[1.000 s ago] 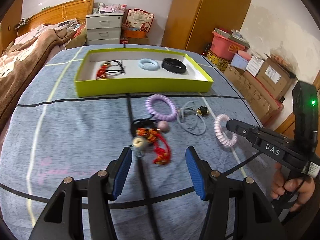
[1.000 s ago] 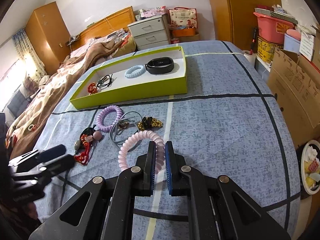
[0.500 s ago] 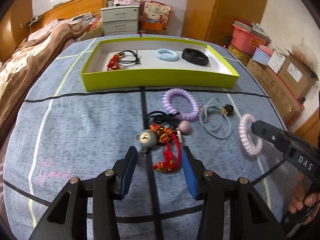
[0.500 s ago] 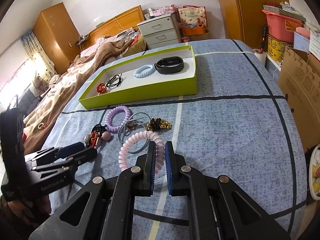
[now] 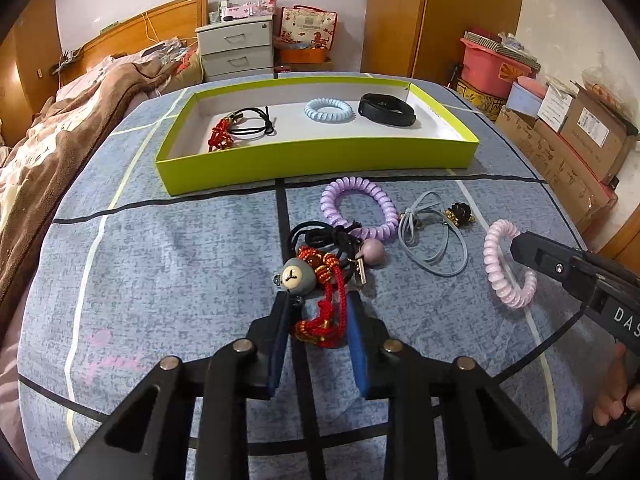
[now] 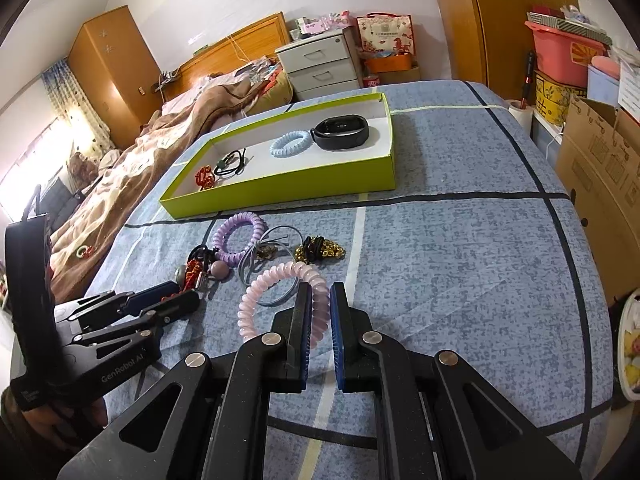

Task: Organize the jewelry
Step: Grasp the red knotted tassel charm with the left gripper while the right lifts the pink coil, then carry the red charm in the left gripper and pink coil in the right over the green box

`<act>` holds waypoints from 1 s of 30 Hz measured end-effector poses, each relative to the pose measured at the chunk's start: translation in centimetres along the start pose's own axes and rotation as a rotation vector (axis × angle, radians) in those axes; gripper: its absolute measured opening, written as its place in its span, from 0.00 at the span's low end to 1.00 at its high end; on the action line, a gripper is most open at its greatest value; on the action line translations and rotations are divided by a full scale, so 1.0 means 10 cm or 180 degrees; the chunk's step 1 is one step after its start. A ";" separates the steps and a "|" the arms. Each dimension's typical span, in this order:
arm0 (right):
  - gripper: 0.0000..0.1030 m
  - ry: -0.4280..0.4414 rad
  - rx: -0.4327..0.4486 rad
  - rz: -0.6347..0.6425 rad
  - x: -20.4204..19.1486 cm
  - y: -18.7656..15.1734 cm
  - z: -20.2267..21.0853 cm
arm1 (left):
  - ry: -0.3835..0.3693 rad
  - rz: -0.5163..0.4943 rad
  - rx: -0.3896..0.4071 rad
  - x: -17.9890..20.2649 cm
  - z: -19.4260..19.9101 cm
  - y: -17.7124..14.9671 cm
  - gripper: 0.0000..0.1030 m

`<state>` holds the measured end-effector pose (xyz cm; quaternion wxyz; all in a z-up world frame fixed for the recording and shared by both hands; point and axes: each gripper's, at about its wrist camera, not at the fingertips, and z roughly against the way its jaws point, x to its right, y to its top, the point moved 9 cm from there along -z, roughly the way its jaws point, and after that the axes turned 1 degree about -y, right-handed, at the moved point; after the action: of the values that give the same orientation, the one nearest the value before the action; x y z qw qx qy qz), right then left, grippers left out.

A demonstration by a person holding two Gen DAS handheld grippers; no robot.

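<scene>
A lime-green tray [image 5: 320, 160] holds a red-and-black cord bracelet [image 5: 236, 130], a light blue coil band [image 5: 329, 110] and a black wristband [image 5: 386, 109]. My left gripper [image 5: 318, 320] is closing around the red tassel [image 5: 324, 316] of a charm with a grey bear head [image 5: 297, 278]. My right gripper [image 6: 320, 312] is shut on a pink coil band [image 6: 280, 300], also shown in the left wrist view [image 5: 506, 268]. A purple coil band [image 5: 358, 208], a grey cord [image 5: 436, 236] and a gold-and-black charm [image 5: 460, 213] lie on the blue cloth.
The table drops off at the right, with cardboard boxes [image 5: 576, 136] and a pink bin [image 5: 496, 66] beyond. A bed with a brown blanket [image 5: 52, 132] lies on the left. White drawers [image 5: 236, 50] stand behind the tray.
My left gripper has moved forward over the red tassel and its jaws have narrowed around it. My right gripper keeps hold of the pink coil band.
</scene>
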<state>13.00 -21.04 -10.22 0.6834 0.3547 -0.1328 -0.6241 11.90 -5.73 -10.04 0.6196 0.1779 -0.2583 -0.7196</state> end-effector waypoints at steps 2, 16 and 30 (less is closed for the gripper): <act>0.09 -0.0020 0.0015 -0.0001 0.00 0.00 0.01 | -0.0021 0.0002 0.0008 0.00 0.01 -0.01 0.23; 0.09 -0.0153 0.0105 -0.0044 -0.05 -0.02 0.14 | -0.0338 0.0068 0.0219 0.01 0.22 -0.01 0.18; 0.09 -0.0217 0.0107 -0.0038 -0.09 -0.06 0.15 | -0.0639 0.0157 0.0411 -0.08 0.41 0.01 0.18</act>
<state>11.46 -20.63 -9.27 0.6687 0.3455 -0.1643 -0.6376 9.73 -4.35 -6.72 0.5953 0.1381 -0.3692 -0.7002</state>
